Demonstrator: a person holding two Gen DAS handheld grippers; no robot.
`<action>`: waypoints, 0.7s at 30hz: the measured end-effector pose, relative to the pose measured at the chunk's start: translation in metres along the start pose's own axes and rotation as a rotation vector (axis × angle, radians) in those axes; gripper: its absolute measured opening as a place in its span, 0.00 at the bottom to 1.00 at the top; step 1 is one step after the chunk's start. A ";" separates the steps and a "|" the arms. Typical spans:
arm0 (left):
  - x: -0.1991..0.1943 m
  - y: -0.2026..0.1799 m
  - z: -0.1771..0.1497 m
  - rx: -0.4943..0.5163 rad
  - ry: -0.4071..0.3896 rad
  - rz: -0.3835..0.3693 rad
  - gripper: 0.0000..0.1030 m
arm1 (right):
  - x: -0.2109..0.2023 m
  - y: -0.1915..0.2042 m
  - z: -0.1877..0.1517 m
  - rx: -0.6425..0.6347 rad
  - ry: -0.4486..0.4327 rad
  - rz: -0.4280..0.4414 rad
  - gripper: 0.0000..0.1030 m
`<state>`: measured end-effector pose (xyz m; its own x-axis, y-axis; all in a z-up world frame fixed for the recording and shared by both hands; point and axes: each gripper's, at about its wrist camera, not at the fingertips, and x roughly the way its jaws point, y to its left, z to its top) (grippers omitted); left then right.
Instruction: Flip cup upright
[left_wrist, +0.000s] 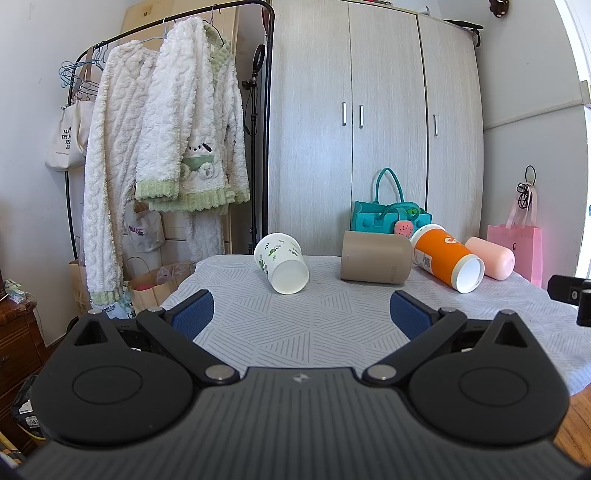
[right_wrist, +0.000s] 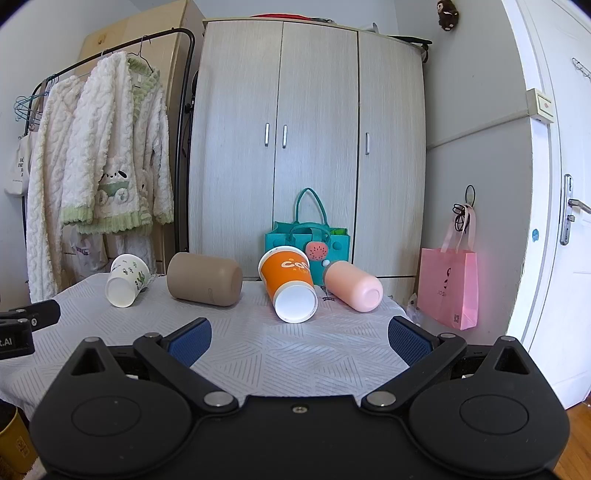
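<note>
Four cups lie on their sides across the middle of the frame on the table (left_wrist: 314, 325): a white cactus-print paper cup (left_wrist: 281, 263), a tan cup (left_wrist: 375, 256), an orange paper cup (right_wrist: 290, 282) and a pink cup (right_wrist: 354, 286). None is upright yet. Best to close lightly across a cup's wall near its middle, since paper probably crushes easily, then rotate. The left gripper (left_wrist: 301, 312) and right gripper (right_wrist: 299, 341) both hover spread wide, holding and touching nothing.
</note>
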<state>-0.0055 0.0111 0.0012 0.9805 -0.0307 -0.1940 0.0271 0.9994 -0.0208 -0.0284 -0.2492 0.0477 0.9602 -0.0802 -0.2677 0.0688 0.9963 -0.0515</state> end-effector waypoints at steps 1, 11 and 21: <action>0.000 0.000 0.000 0.000 0.000 -0.001 1.00 | 0.000 0.000 0.000 0.000 0.001 0.000 1.00; 0.000 0.000 0.000 -0.001 0.000 -0.001 1.00 | 0.001 0.000 0.000 -0.002 0.002 0.001 1.00; 0.000 0.000 0.000 -0.001 0.000 0.000 1.00 | 0.003 -0.003 -0.003 -0.002 0.008 0.000 1.00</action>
<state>-0.0059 0.0115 0.0007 0.9806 -0.0309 -0.1935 0.0272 0.9994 -0.0217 -0.0268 -0.2528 0.0438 0.9578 -0.0804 -0.2758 0.0683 0.9962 -0.0533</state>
